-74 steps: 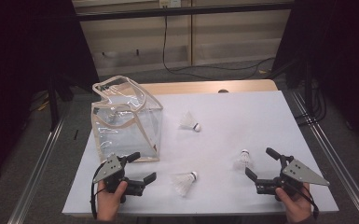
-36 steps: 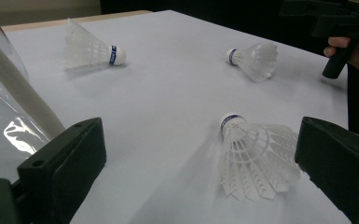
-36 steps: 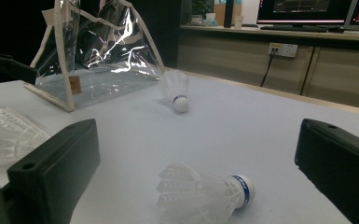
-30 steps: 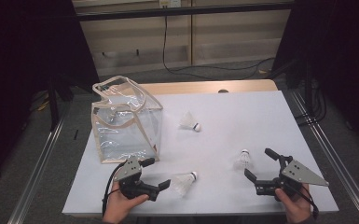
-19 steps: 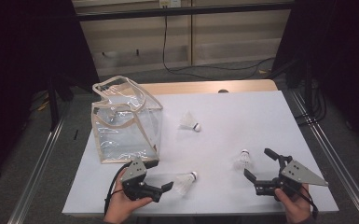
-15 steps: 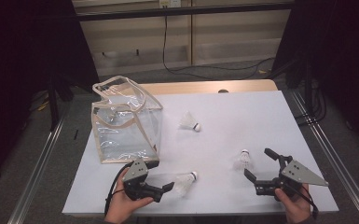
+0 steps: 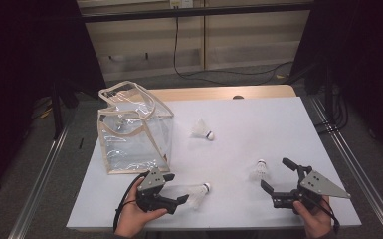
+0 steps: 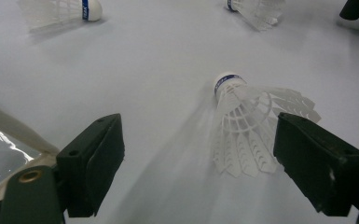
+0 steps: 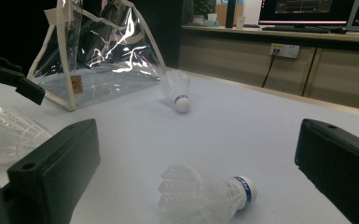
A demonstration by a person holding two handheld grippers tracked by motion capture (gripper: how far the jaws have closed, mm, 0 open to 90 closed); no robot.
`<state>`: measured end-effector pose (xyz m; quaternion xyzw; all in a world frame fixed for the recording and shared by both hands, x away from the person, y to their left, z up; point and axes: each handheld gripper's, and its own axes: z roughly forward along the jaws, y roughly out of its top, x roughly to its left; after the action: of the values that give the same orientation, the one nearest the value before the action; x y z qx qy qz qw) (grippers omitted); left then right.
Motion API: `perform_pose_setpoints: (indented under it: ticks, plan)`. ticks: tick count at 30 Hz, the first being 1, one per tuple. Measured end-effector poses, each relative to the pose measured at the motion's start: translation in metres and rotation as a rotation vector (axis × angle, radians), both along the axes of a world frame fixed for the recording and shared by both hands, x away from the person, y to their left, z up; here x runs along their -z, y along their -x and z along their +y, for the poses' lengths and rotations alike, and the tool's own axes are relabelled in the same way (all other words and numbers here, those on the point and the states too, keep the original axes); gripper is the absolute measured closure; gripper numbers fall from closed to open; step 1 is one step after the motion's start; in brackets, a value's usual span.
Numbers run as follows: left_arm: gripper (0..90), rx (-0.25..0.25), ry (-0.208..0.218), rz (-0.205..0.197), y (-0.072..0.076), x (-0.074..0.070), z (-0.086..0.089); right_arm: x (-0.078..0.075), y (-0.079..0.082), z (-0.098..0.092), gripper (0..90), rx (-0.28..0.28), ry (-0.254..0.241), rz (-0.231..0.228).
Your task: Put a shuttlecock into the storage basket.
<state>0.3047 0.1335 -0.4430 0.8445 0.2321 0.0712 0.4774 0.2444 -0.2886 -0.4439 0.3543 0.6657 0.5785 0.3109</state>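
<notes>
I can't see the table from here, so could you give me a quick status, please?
Left gripper closing round near shuttlecock, not gripping. Right gripper open, idle. Nothing blocking.

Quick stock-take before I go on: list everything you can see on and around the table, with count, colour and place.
shuttlecocks: 3, white with blue-banded corks, lying on the table: one between the left gripper's jaws, one in front of the right gripper, one farther back, right of the bag
bag: 1, clear plastic with beige trim, standing open at the table's left
table: 1, white top with a wooden far edge
cable: 1, black, on the floor behind the table
left gripper: 1, black, near edge at left; jaws have just been closing around the shuttlecock's skirt, pads not yet pressing
right gripper: 1, black, near edge at right, open
hands: 2, each holding a gripper, left, right
</notes>
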Motion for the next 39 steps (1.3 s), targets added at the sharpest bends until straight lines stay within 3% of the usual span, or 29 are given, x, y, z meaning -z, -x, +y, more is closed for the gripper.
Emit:
perform_pose_setpoints:
  ticks: [12, 15, 25, 39]
  plan:
    - [21.5, 0.012, -0.027, 0.008, -0.003, 0.002, -0.009, 0.000, 0.000, 0.001, 0.0, 0.000, 0.002, 0.000]
    - [23.6, 0.018, -0.048, -0.012, -0.003, 0.002, -0.011, 0.000, 0.000, 0.001, 0.0, -0.001, 0.002, 0.000]
    - [26.3, 0.021, -0.053, -0.001, -0.007, 0.002, -0.018, 0.000, 0.000, 0.001, 0.0, -0.002, 0.002, 0.000]
    - [36.9, 0.055, -0.076, 0.010, -0.009, 0.005, -0.029, 0.000, 0.000, 0.000, 0.0, -0.002, -0.002, -0.001]
